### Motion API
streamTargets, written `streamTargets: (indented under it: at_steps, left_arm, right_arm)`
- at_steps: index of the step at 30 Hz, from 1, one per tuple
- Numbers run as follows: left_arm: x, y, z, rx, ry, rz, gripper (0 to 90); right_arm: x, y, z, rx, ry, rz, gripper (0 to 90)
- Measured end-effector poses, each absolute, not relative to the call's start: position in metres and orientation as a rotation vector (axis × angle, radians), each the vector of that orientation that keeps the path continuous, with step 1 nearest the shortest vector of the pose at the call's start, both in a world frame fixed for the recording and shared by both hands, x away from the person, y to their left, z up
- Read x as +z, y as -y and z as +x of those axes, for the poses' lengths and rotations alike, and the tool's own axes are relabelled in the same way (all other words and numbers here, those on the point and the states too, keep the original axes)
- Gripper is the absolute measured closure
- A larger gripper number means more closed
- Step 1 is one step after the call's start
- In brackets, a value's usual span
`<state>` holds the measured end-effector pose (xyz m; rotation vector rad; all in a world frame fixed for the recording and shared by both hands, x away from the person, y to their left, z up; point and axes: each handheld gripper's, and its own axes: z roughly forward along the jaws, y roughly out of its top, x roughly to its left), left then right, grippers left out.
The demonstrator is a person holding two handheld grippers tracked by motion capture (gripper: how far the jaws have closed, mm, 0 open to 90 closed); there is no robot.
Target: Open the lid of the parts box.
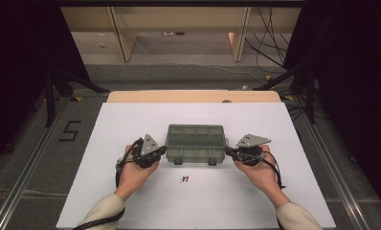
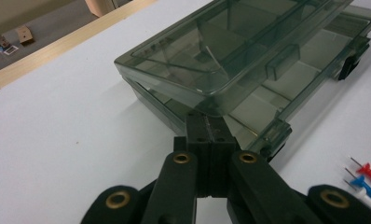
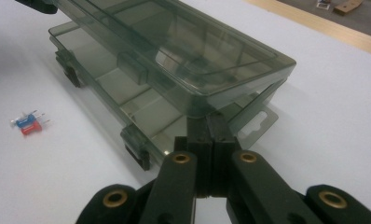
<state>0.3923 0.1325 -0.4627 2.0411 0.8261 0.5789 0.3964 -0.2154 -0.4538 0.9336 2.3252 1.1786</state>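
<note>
Lying between both tongs, organizer box [image 1: 196, 142]

One smoky see-through plastic organizer box [image 1: 196, 142] on the surface, with two dark latches along its front edge. Three push pins [image 2: 364, 179] beside it: one red, one blue, one white. Two handheld grippers, left gripper [image 1: 163, 151] and right gripper [image 1: 228, 152], one at each end of the box.

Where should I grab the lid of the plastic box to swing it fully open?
Take the lid by its front lip, coming from the person's side. It already sits slightly raised above the tray there, leaving a gap for a jaw, and the two latches along that edge look undone. The hinge probably lies along the far edge.
</note>
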Motion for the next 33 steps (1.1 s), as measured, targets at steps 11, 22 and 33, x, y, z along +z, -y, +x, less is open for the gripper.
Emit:
streamTargets:
  at_steps: [11,22,33]
  left_arm:
    - [-0.457,-0.129,0.393,0.612,-0.84,1.986,90.0]
    - [-0.455,-0.129,0.394,0.653,-0.848,2.003,83.1]
    - [-0.453,-0.121,0.397,0.825,-0.719,2.008,66.8]
  right_arm:
    - [-0.449,0.214,0.395,1.183,-2.265,0.915,87.2]
    - [-0.447,0.205,0.393,1.062,-2.146,0.882,57.4]
    - [-0.442,0.201,0.392,1.071,-2.1,0.839,56.4]
